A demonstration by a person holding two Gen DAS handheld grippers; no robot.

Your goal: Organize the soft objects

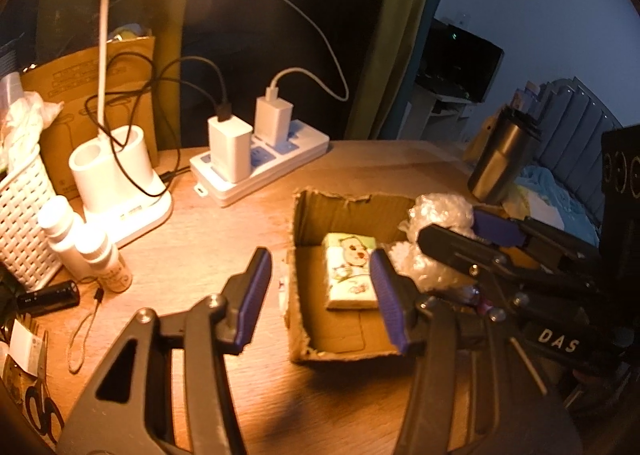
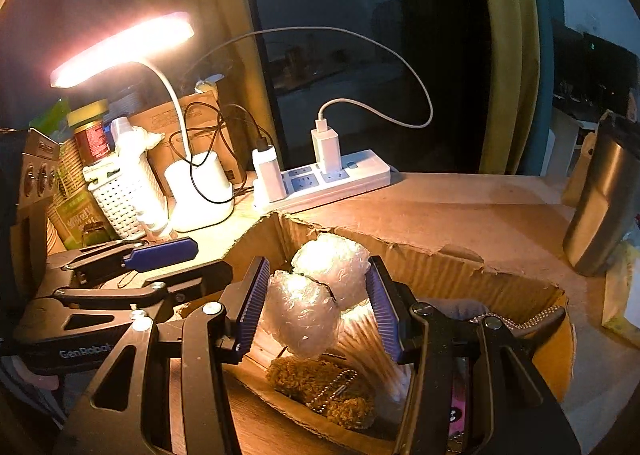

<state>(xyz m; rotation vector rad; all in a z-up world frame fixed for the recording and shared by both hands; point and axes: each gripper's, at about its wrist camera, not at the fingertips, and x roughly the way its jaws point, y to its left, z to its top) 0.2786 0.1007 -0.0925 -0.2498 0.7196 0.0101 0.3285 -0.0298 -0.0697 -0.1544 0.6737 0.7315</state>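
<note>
- The left gripper (image 1: 320, 295) hangs over the near left wall of the cardboard box (image 1: 298, 287); its fingers stand partly apart with nothing pressed between them.
- A tissue pack (image 1: 349, 271) printed with a cartoon lies flat on the box floor, near the back wall.
- The right gripper (image 2: 316, 305) reaches into the box's right side, fingers partly apart around two bubble-wrap balls (image 2: 304, 319); whether the pads press them I cannot tell.
- Below those lie cotton swabs (image 2: 376, 351) and a brown fuzzy keychain (image 2: 320, 383).
- A power strip (image 1: 256, 167) sits toward the bench's back edge, beside the lamp (image 1: 120, 183).
</note>
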